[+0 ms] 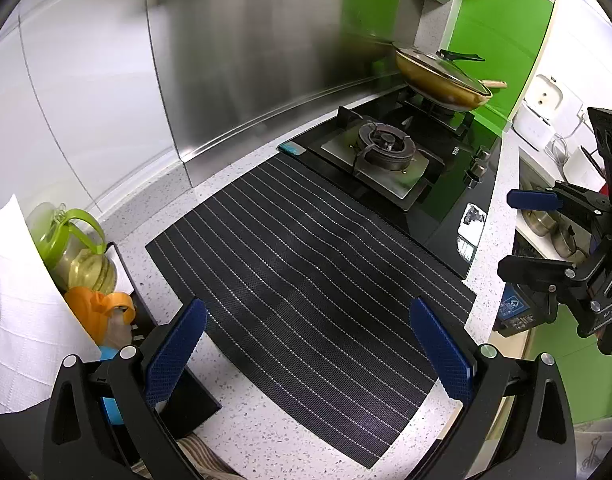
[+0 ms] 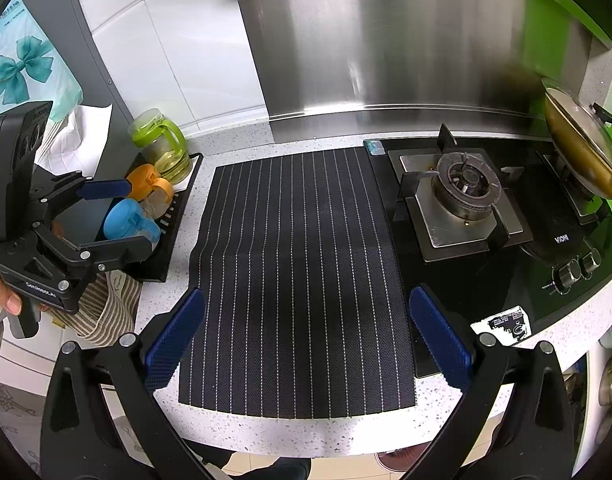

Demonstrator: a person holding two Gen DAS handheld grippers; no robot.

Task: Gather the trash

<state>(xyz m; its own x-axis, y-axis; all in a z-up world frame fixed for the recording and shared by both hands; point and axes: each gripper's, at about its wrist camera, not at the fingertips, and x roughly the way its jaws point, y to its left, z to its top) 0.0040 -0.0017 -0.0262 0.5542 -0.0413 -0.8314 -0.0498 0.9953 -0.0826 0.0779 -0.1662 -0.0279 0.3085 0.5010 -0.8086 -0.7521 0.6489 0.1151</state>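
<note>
Your left tool (image 1: 307, 350) is spread wide with nothing between its blue pads, and it hangs over the dark striped mat (image 1: 306, 292) on the speckled white desk (image 1: 266, 432). Your right tool (image 2: 307, 340) is spread wide too, with nothing in it, and it hangs over the near end of the same mat. In the right view you can see the left tool off to the left side, with your hand (image 2: 4, 300) on its grip. No trash shows on the mat or on the bare desk beside it, so where the trash is cannot be told from these two views. To the left of the mat is a black tray (image 2: 174, 240) with a green-lidded jar (image 2: 162, 148), an orange-lidded jar (image 2: 152, 186) and a blue-lidded jar (image 2: 132, 220) standing close together on it. A striped cloth (image 2: 110, 308) hangs by the near end of the tray. To the right of the mat is a black gas stove (image 2: 485, 280). Its near burner (image 2: 465, 188) is bare. The far burner has a gold pan (image 1: 441, 80) on it, with a glass lid. A shiny metal wall panel (image 2: 385, 40) stands behind the stove and the mat.
</note>
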